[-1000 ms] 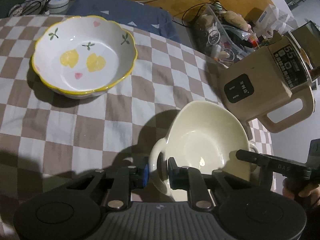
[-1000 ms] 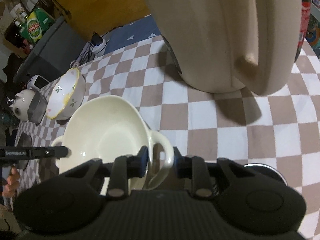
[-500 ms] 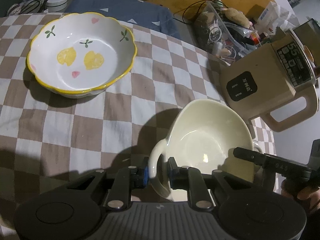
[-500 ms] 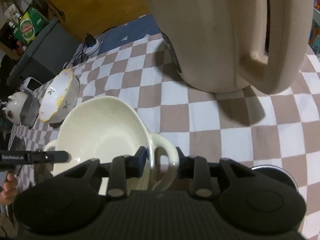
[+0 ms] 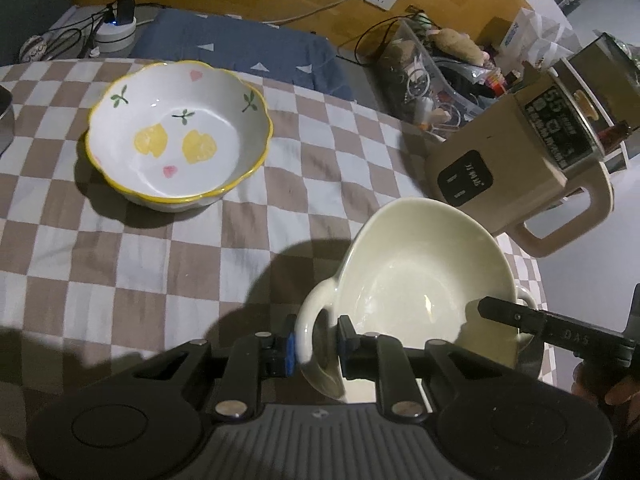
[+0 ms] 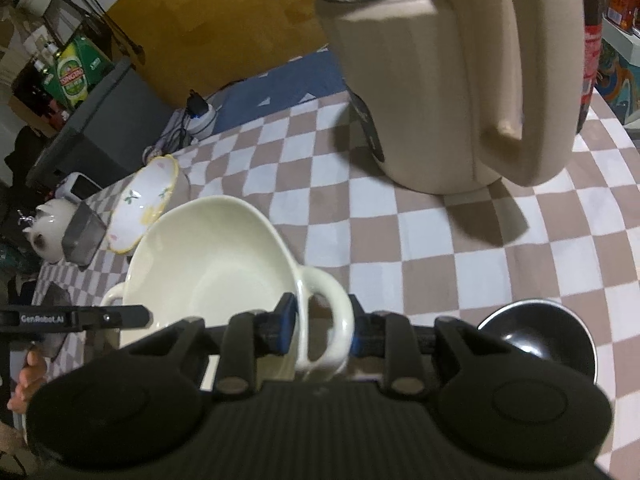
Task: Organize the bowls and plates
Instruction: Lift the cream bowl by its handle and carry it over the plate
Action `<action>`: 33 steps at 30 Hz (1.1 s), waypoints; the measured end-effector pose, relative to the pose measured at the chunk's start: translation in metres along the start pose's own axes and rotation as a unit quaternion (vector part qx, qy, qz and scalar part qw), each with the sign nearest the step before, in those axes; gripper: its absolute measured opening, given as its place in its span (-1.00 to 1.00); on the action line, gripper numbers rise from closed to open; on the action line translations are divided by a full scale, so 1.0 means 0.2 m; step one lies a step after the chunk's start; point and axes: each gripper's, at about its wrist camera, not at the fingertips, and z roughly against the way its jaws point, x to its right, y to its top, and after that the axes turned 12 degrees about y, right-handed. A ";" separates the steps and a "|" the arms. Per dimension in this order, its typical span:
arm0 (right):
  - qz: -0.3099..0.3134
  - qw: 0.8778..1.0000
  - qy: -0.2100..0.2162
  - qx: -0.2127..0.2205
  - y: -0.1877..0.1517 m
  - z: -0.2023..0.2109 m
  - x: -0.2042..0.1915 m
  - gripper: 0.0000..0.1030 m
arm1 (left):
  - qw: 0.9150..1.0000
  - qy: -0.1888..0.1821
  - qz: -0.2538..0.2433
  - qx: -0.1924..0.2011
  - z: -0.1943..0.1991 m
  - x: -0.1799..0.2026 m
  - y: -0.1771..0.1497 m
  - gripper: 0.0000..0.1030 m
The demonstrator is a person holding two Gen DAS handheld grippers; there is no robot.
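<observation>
A cream two-handled bowl (image 5: 420, 272) hangs just above the checked tablecloth (image 5: 120, 264), casting a shadow to its left. My left gripper (image 5: 316, 344) is shut on its left loop handle. My right gripper (image 6: 322, 324) has the other loop handle (image 6: 332, 308) between its pads, which press on it as the jaws are closing. The same bowl (image 6: 212, 268) fills the lower left of the right wrist view. A white bowl with a yellow scalloped rim and lemon pattern (image 5: 180, 148) stands empty further back on the left, also seen as the patterned bowl (image 6: 148, 200).
A beige electric kettle (image 5: 516, 160) stands close behind the cream bowl, large in the right wrist view as the kettle (image 6: 440, 80). A black bowl (image 6: 536, 336) sits at the near right. A white teapot (image 6: 44, 224) and a clear box of clutter (image 5: 424, 80) flank the table.
Both grippers have carried the cream bowl slightly up and along the table. The shadow under it has widened, and the kettle has slid to the right in the right wrist view.
</observation>
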 end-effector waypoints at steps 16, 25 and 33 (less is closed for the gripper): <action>0.006 0.999 0.002 0.033 -0.22 0.20 -0.23 -0.40 | 0.999 0.001 -0.024 0.039 0.30 -0.04 -0.21 -0.58; 0.006 0.999 0.006 0.042 -0.38 0.28 -0.39 -0.40 | 0.998 0.004 -0.011 0.054 0.47 -0.14 -0.40 -0.58; -0.001 0.999 0.011 0.034 -0.53 0.27 -0.47 -0.40 | 0.999 0.014 -0.004 0.048 0.55 -0.26 -0.57 -0.57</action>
